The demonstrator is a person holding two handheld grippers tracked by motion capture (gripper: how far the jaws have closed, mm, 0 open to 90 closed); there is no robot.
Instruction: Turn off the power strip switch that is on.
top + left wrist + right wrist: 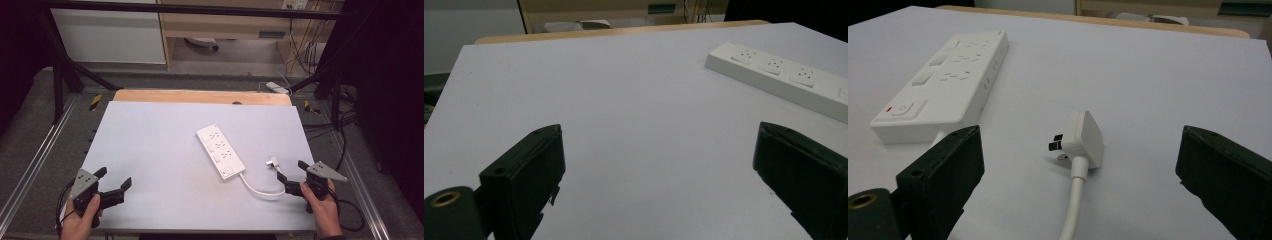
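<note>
Right gripper view is showing the right hand-held gripper (1078, 165) gaping wide with nothing in it, the white plug (1082, 136) lying on the counter (1158, 75) just ahead between its jaws, the power strip (945, 80) sitting ahead to its left. The left hand-held gripper (659, 165) is likewise hanging wide apart and empty, the power strip lying well ahead to its right.
</note>
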